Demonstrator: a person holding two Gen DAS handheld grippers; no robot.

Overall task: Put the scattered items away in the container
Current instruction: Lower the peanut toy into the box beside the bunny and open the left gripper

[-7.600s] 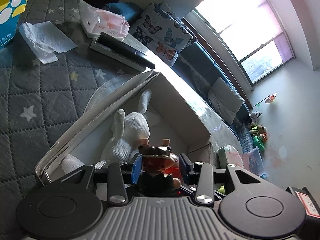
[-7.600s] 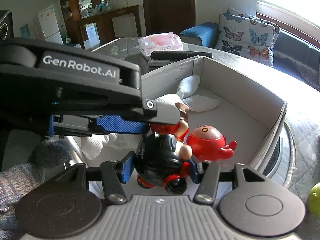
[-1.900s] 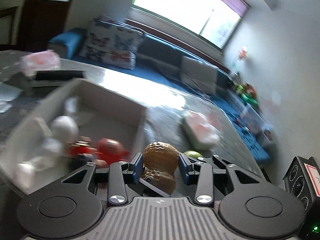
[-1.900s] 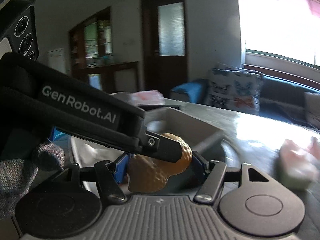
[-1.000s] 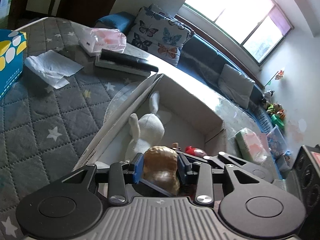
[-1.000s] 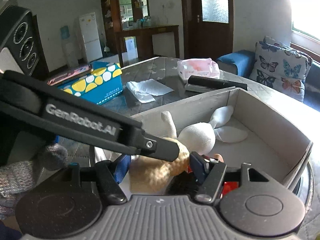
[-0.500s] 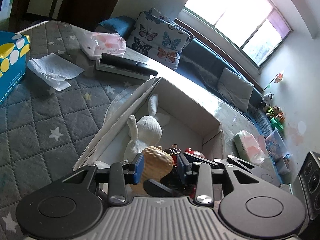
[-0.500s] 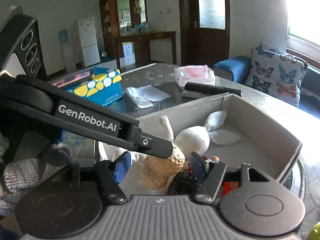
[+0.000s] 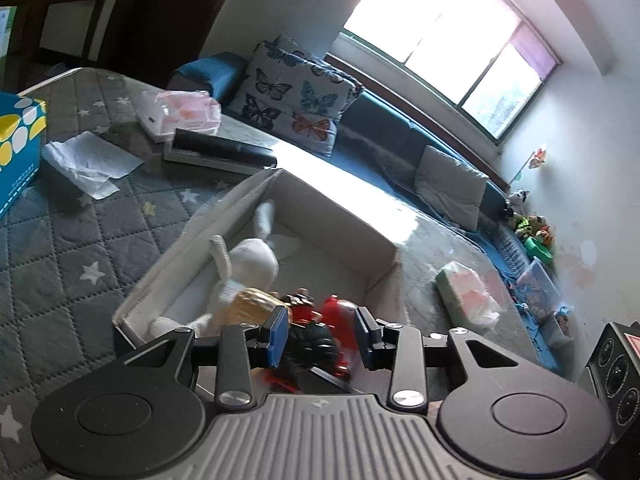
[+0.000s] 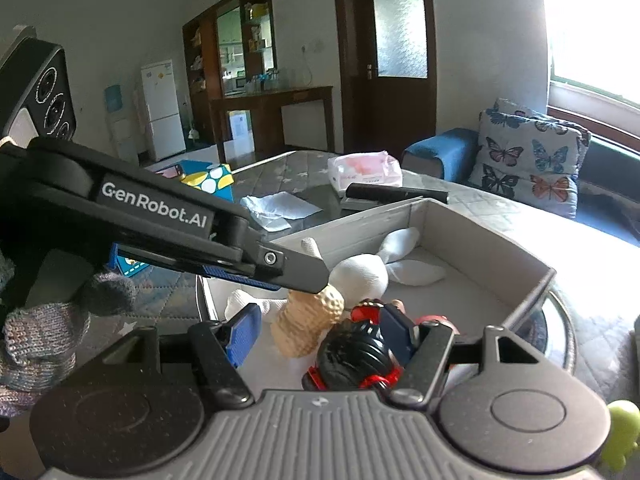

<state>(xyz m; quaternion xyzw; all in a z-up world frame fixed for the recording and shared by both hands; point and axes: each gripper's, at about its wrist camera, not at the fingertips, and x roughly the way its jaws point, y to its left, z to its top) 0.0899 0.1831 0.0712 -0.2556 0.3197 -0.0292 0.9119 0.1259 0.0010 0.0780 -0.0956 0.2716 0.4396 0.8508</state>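
Note:
An open white box sits on the quilted table. In it lie a white plush rabbit, a tan peanut toy, a black-and-red figure and a red toy. My left gripper is open and empty above the box's near end. My right gripper is open too, its jaws either side of the peanut and figure. The left gripper's arm crosses the right wrist view.
On the table lie a pink tissue pack, a black remote on a book, a crumpled tissue, a blue-and-yellow box and another tissue pack. A green toy shows at bottom right. A sofa stands behind.
Both grippers opened and let go of the peanut toy, which dropped into the box beside the rabbit. The left gripper drew back a little.

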